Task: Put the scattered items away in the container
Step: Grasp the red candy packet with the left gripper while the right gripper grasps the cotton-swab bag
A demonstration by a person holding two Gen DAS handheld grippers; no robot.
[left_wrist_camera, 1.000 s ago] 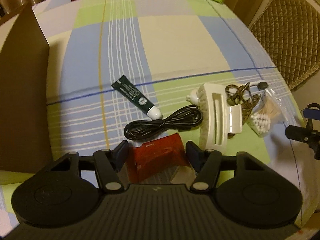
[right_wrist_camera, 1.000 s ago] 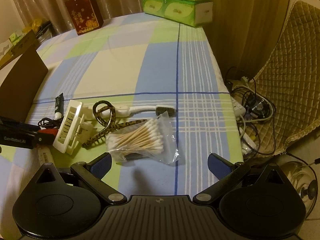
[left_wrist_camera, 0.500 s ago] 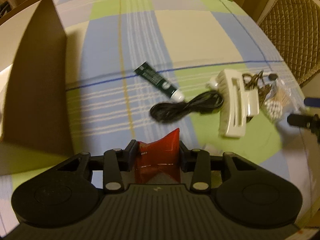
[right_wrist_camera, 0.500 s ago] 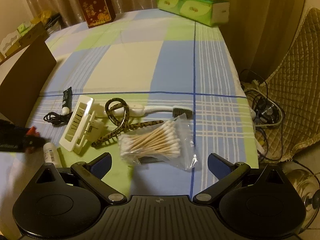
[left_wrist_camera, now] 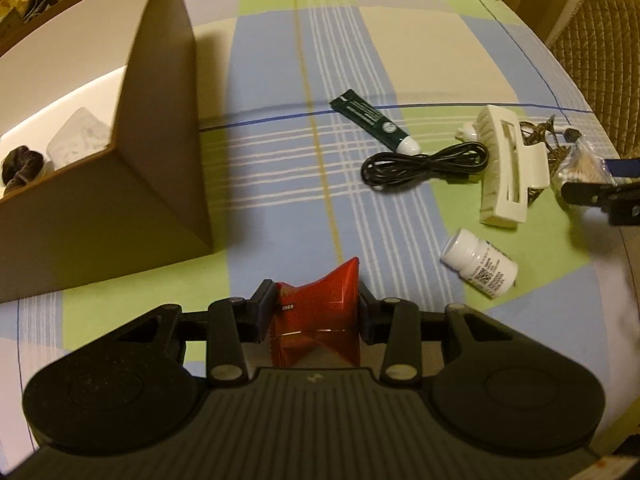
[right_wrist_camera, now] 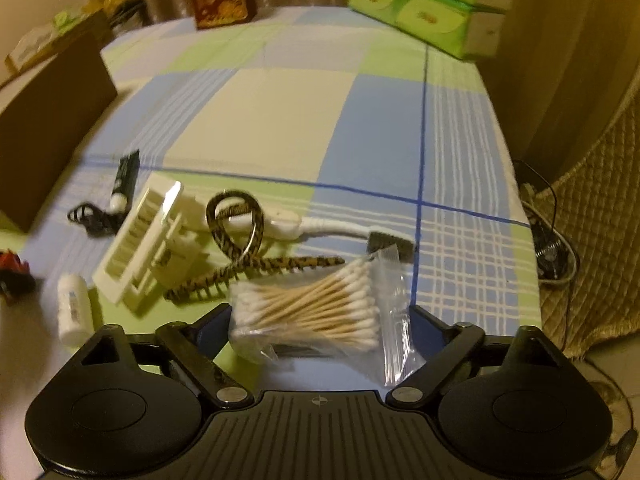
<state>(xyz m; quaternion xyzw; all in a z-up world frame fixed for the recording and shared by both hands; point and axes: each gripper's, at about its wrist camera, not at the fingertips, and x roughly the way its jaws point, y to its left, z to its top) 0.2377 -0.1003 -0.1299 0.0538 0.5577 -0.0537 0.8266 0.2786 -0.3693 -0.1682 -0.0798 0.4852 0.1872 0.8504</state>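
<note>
**Red packet heading for the box, swabs next in line**

The left gripper (left_wrist_camera: 316, 316) is pinching the red packet (left_wrist_camera: 320, 320) between its pads, squeezing it into a waisted shape, and it is hanging above the cloth just beside the near corner of the box (left_wrist_camera: 160, 184). To do this well, I reckon it needs lifting clear over that brown wall before letting go, not nudging the corner; the packet is soft and could slip if the squeeze eases early.

The right gripper (right_wrist_camera: 320, 320) is closing, its jaws standing wide on either side of the swab bag (right_wrist_camera: 320, 316), the bag between them but not yet pressed as far as I can see. It should be taking the bundle of sticks itself, since the loose clear plastic looks slippery.

Beyond lie the white bottle (left_wrist_camera: 480, 266), the cream clip (left_wrist_camera: 506, 168), the black cable (left_wrist_camera: 424, 162) and the green tube (left_wrist_camera: 372, 124), all waiting on the tablecloth (left_wrist_camera: 420, 52).
</note>
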